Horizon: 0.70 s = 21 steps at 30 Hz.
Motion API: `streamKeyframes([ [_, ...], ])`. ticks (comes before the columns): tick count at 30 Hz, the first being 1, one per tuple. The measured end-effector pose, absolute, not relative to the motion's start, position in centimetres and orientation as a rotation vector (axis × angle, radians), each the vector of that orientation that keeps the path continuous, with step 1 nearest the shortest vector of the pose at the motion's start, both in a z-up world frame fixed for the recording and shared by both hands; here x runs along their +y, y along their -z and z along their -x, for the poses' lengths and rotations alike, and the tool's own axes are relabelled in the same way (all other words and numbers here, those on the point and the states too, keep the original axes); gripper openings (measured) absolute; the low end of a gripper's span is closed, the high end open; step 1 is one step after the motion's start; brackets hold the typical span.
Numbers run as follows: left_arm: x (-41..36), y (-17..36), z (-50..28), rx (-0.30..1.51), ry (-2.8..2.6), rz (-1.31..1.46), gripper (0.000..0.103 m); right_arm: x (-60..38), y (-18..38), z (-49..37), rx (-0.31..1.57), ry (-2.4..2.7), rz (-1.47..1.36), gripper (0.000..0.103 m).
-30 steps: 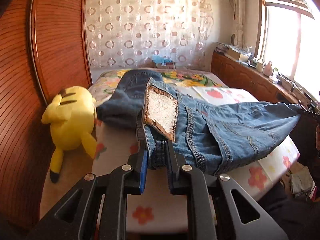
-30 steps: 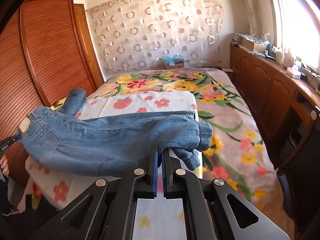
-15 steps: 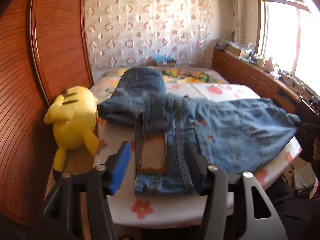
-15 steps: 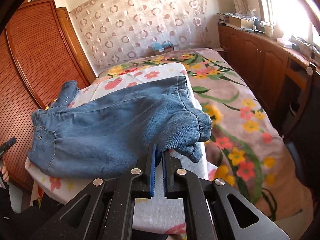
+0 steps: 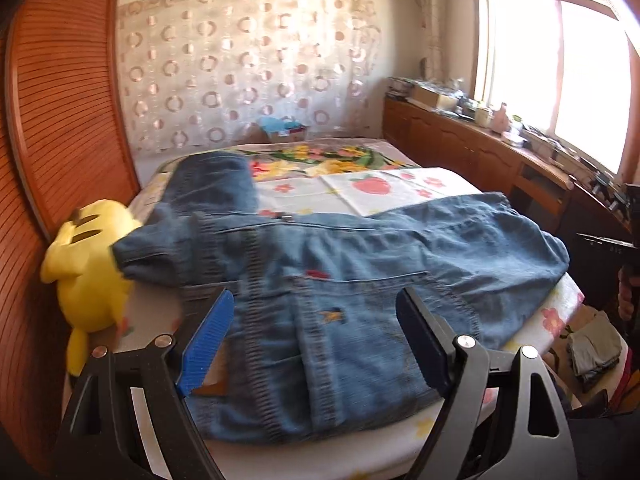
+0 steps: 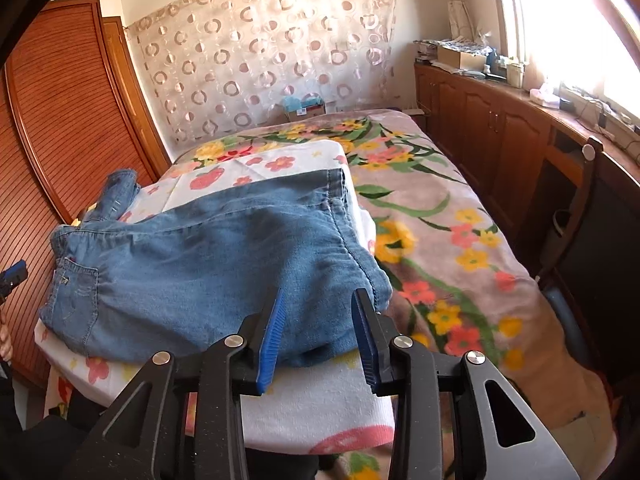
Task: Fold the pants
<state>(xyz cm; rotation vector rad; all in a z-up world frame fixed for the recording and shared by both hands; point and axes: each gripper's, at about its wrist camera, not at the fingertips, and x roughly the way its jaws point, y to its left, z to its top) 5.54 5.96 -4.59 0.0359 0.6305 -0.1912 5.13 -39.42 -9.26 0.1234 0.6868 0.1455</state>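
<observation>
Left gripper (image 5: 312,336) jaws opening wide, jeans (image 5: 340,280) flat beneath, unheld. Right gripper (image 6: 316,336) opening, narrower, jeans' hem between pads, released. Plush (image 5: 88,268) left.

A yellow plush toy (image 5: 90,268) crowds the jeans' (image 5: 340,280) left; the floral blanket (image 6: 460,220) lies open rightward.

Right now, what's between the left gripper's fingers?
The waist end of the blue denim pants, lying flat on the bed; the fingers are opening clear of it. Left wrist view.
</observation>
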Motion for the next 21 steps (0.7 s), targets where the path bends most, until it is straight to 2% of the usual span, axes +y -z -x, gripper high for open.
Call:
streamKeyframes([
  [2, 4.9, 4.7, -5.8, 0.632, 0.217, -0.045, 0.084, -39.3, 10.0, -5.6, 0.704, -0.145, -0.133, 0.037],
  [5, 3.4, 4.8, -6.5, 0.638, 0.243, -0.050, 0.084, -39.5, 10.6, -6.2, 0.716, -0.143, -0.143, 0.045],
  [11, 0.8, 5.4, -8.0, 0.669, 0.275, -0.065, 0.084, -39.9, 11.5, -7.3, 0.741, -0.125, -0.173, 0.047],
  [20, -1.9, 5.4, -8.6, 0.677, 0.325, -0.078, 0.084, -38.8, 11.0, -8.6, 0.734, -0.083, -0.121, 0.046],
  [21, -2.0, 5.4, -8.5, 0.676, 0.326, -0.078, 0.084, -38.6, 10.9, -8.6, 0.728, -0.089, -0.116, 0.039],
])
